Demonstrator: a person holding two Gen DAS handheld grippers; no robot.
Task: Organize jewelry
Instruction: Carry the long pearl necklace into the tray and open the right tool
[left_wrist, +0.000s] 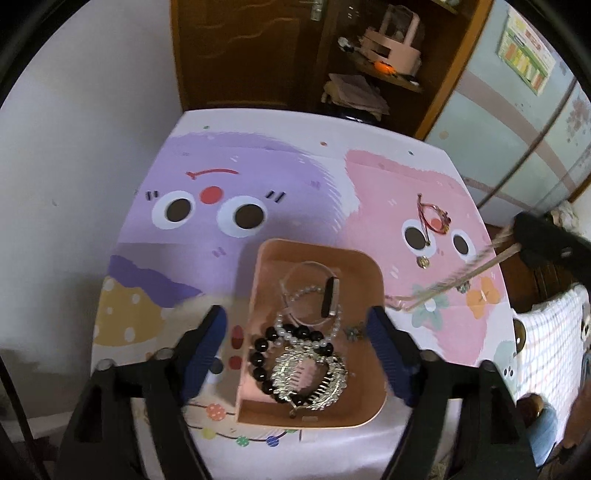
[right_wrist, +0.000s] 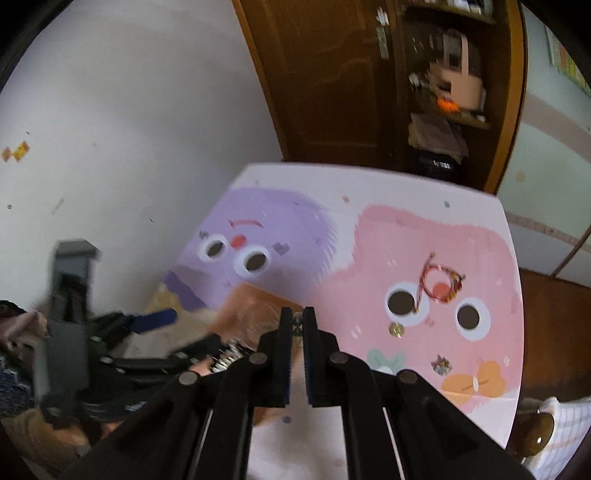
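- A thin pale chain, blurred by motion, hangs from the right gripper and slants down toward the tray's 3 o'clock edge; its lower end seems to lie just beside that rim.
- The right gripper is clenched on a small bead or link of that chain, visible between the tips in the right wrist view; the rest of the chain is hidden behind its own fingers there.
- By my judgement the chain is light, limp and apt to swing or snag, so it is best lowered slowly and let pool inside the tray.
- The peach tray already holds a black bead bracelet, a pearl strand, a silver hair comb at 6 o'clock, and a clear bangle with a black bar at 12 o'clock; they overlap, so tangling is a risk.
- The left gripper is released, its blue pads spread wide at 9 and 3 o'clock either side of the tray, touching nothing.
- Still out on the table: a red cord bracelet at 1 o'clock of the tray, a small gold coin charm below it, and a tiny flower-like piece, too small to identify.
- The tray's near wall and the comb's lower teeth are hard to make out.
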